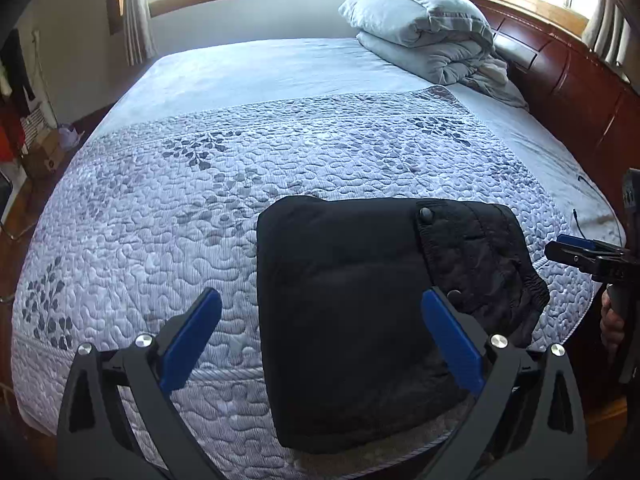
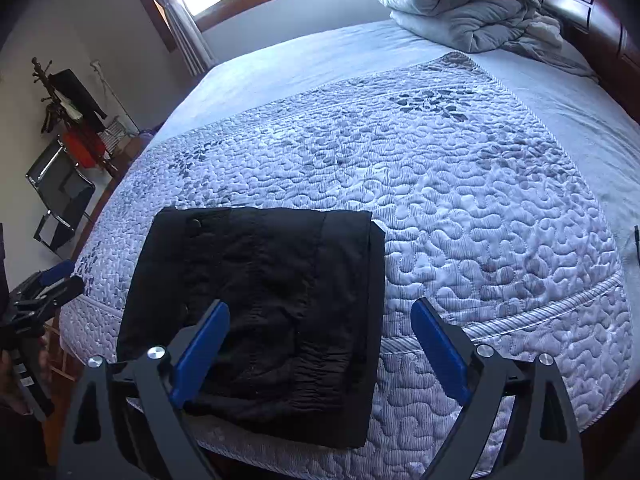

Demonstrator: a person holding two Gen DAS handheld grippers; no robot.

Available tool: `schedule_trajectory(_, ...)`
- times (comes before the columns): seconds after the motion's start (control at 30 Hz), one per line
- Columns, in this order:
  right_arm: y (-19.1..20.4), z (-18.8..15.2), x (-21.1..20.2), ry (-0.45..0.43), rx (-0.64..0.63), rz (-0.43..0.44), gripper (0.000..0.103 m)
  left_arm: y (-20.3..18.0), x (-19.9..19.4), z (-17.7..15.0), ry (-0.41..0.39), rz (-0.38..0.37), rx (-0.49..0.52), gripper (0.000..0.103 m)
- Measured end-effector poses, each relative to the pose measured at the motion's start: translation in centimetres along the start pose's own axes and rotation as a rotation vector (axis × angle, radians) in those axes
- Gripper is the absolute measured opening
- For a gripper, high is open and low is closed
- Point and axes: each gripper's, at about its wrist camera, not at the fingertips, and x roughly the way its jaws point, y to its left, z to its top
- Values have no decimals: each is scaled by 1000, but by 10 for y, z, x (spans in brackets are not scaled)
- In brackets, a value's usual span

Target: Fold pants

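While the black pants [image 1: 352, 320] lie folded into a compact rectangle near the front edge of the bed [image 1: 240, 184], on its quilted cover, we hold both grippers above them with nothing in either. Our left gripper [image 1: 320, 336] has its jaws spread wide, its right finger over the pants. Our right gripper [image 2: 320, 340] is likewise wide apart, its left finger over the fabric. A bundled grey comforter [image 2: 460, 4] sits far back by the wooden headboard [image 1: 568, 76].
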Motion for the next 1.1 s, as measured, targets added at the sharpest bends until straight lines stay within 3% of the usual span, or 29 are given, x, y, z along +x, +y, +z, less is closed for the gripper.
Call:
schedule_trajectory(0.17, -9, 3, 19, 43, 47, 47, 93, 3, 21, 2, 40, -14, 21, 100)
schedule_trajectory(0.47, -24, 2, 49, 114, 88, 81, 93, 33, 73, -7, 175, 49, -19, 100)
schedule_trajectory(0.73, -33, -4, 63, 147, 108, 79, 93, 38, 89, -7, 206, 11, -30, 100)
schedule_trajectory(0.83, -36, -5, 64, 150, 113, 94, 93, 43, 94, -8, 233, -61, -74, 100)
schedule_trajectory(1.0, -42, -6, 67, 160, 125, 122, 94, 71, 113, -21, 347, -309, -242, 100)
schedule_trajectory(1.1, -43, -8, 66, 165, 131, 132, 94, 82, 121, -30, 388, -400, -320, 100)
